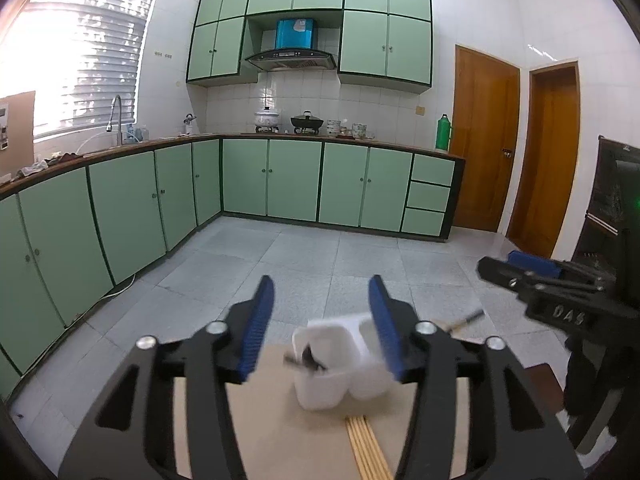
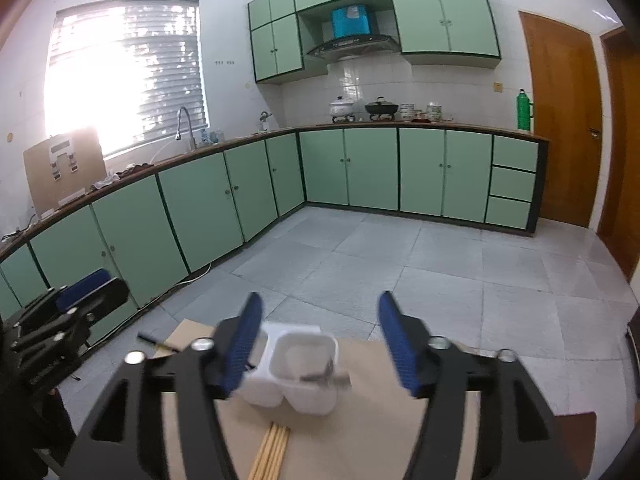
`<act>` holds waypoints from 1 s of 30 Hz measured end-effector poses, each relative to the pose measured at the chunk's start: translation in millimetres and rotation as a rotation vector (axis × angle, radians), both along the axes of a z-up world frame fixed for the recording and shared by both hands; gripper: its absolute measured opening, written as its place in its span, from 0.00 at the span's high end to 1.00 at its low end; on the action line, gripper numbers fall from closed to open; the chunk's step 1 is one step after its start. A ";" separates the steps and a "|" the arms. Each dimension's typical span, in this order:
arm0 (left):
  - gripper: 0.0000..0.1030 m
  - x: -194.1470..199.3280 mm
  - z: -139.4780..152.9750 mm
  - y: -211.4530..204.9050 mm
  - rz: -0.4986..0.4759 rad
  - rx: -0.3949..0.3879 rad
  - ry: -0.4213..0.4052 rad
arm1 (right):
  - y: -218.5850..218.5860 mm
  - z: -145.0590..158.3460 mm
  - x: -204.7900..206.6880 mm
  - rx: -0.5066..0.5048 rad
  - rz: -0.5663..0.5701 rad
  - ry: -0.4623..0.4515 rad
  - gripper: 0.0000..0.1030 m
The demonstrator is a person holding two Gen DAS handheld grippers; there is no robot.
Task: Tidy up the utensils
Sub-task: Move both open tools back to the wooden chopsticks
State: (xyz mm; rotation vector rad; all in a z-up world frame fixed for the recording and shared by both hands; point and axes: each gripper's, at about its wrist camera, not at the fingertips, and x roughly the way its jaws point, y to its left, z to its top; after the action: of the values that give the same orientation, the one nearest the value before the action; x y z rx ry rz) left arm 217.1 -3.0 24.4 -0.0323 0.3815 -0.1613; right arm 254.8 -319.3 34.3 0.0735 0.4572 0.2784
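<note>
Utensils: a bundle of chopsticks lies on the bench just before a white two-cup holder; one cup seems to hold metal cutlery, blurred. Left gripper and right gripper fingers wide, empty. Sorting looks partly done; chopsticks remain.

Left tongs and right tongs gape, tilted downward, empty

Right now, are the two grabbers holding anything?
Left gripper: open, holding nothing.
Right gripper: open, holding nothing.
</note>
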 end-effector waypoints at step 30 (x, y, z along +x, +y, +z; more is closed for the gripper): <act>0.25 -137.0 -188.2 29.5 0.077 0.042 0.456 | 25.2 -196.9 -180.1 -0.092 -0.001 0.335 0.15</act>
State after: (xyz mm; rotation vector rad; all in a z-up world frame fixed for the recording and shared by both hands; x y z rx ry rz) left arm 80.1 26.5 -163.8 -0.0422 0.8376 -0.0682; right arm 74.6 -294.2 -162.6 0.0306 0.8021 0.2447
